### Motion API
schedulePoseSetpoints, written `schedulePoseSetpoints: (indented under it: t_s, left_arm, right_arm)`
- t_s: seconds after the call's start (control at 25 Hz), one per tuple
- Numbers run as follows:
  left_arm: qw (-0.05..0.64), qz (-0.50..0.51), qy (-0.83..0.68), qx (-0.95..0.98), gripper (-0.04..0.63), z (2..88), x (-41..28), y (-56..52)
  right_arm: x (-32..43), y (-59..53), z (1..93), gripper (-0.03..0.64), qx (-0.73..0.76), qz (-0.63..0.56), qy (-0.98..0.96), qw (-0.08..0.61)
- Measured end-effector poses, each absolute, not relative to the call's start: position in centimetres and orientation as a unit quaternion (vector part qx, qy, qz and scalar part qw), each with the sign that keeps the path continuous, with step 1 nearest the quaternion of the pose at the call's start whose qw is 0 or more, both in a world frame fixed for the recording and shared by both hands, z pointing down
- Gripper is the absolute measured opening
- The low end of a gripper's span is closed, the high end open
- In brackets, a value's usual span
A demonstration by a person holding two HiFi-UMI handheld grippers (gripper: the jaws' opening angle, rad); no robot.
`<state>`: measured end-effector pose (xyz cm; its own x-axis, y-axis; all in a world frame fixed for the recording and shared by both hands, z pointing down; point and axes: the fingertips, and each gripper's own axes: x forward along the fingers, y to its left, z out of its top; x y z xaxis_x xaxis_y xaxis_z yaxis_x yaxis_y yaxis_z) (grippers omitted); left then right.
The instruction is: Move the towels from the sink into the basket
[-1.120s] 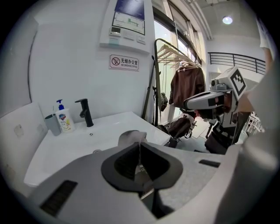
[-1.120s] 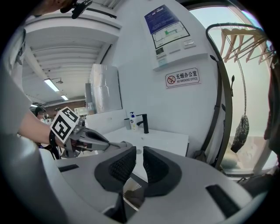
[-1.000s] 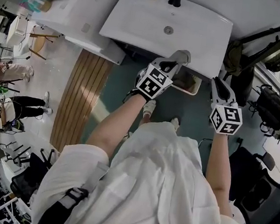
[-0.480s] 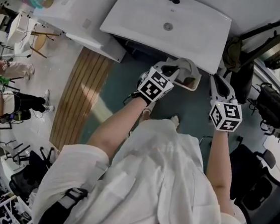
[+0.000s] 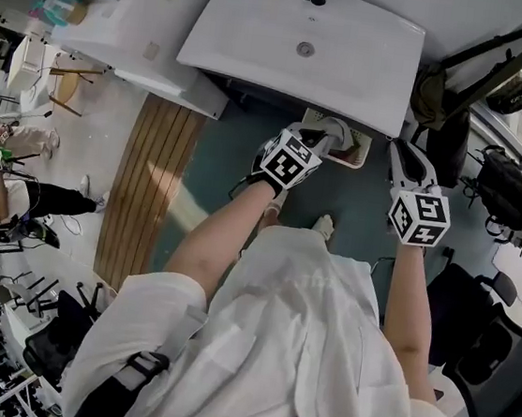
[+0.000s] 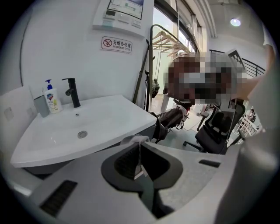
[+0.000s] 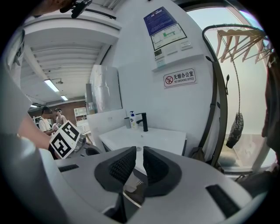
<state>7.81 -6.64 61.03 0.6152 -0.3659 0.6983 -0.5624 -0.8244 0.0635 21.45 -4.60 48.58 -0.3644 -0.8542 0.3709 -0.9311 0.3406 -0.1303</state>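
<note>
Left gripper [image 6: 140, 151] clamped on a thin fold of grey towel [image 5: 343, 131]; cloth bunched just past its tips, right over the basket [image 5: 364, 153] on the floor. Right gripper [image 7: 137, 164]: jaws slightly apart w/ nothing btwn, to the left one's right, beside basket. Sink [image 5: 262, 43] ahead of both.

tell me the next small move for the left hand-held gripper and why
Probably ease the left hand-held gripper a little lower and open its jaws. They are shut on the towel, which seems to hang right over the basket on the floor in front of the sink, so letting go should drop it in.
</note>
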Motion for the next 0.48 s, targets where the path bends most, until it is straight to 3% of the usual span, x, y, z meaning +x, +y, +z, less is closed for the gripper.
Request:
schedulePoseSetpoints:
  t_s: [0.48]
  left_arm:
    - [0.189, 0.363, -0.262, 0.874, 0.018, 65.1, 7.0, -8.9]
  right_arm:
    - [21.9, -5.3, 50.0, 0.061, 0.568, 0.176, -0.794, 0.13]
